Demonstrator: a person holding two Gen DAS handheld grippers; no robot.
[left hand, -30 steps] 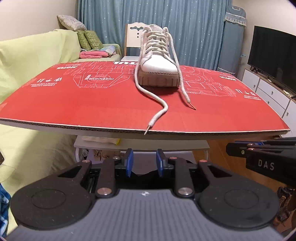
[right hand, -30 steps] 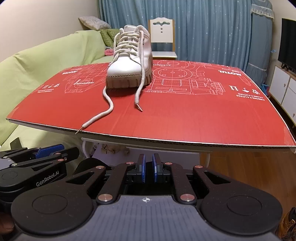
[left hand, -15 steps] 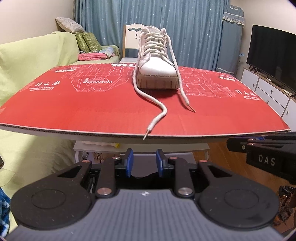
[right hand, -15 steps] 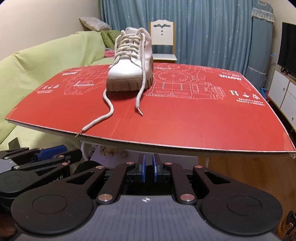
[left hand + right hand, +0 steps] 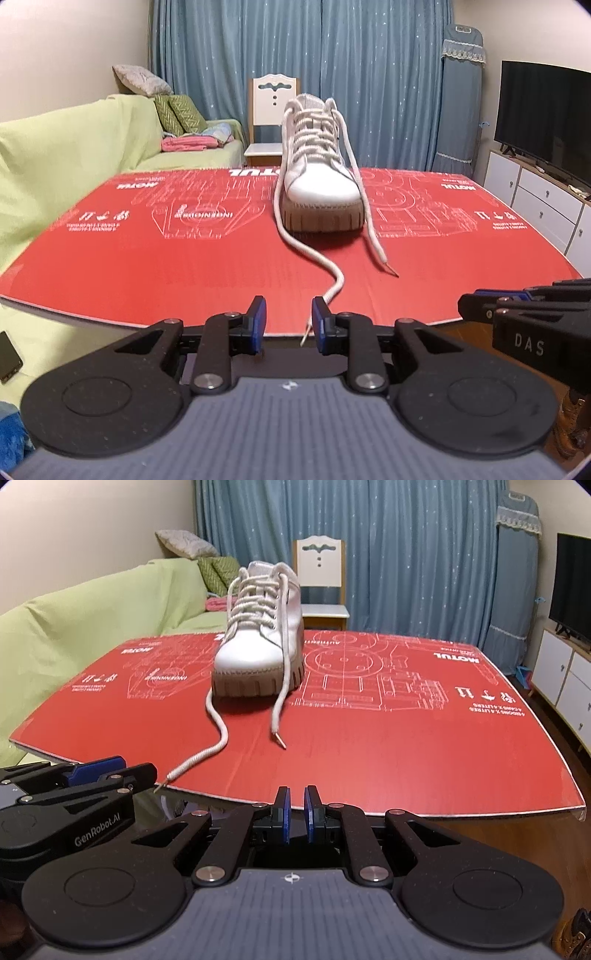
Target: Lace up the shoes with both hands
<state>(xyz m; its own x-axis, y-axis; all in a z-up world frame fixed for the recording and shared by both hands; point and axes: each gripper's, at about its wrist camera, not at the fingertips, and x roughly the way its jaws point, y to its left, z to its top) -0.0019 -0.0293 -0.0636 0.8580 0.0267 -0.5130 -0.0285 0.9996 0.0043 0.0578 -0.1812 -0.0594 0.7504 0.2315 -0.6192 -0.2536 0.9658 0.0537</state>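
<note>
A white high-top shoe [image 5: 319, 184] [image 5: 258, 657] stands on a red cardboard sheet [image 5: 166, 266] [image 5: 406, 746], toe toward me. Its long lace [image 5: 332, 273] [image 5: 218, 738] snakes to the near edge, and its tip hangs over just beside the right finger of my left gripper [image 5: 288, 317], which is open and holds nothing. A shorter lace [image 5: 373, 240] [image 5: 279, 709] lies to the right. My right gripper [image 5: 297, 805] hovers at the sheet's near edge with a narrow gap and nothing between the pads. Each gripper shows in the other's view: the right gripper [image 5: 517, 314], the left gripper [image 5: 110, 775].
A green covered sofa [image 5: 55, 166] with cushions runs along the left. A white chair [image 5: 271, 122] and blue curtains stand behind the sheet. A TV [image 5: 546, 118] on a white cabinet is at the right. A phone [image 5: 9, 356] lies low at the left.
My left gripper has risen and come closer to the cardboard's near edge, so its fingertips now frame the hanging lace tip. The right gripper has barely shifted. The shoe and laces lie as before.
</note>
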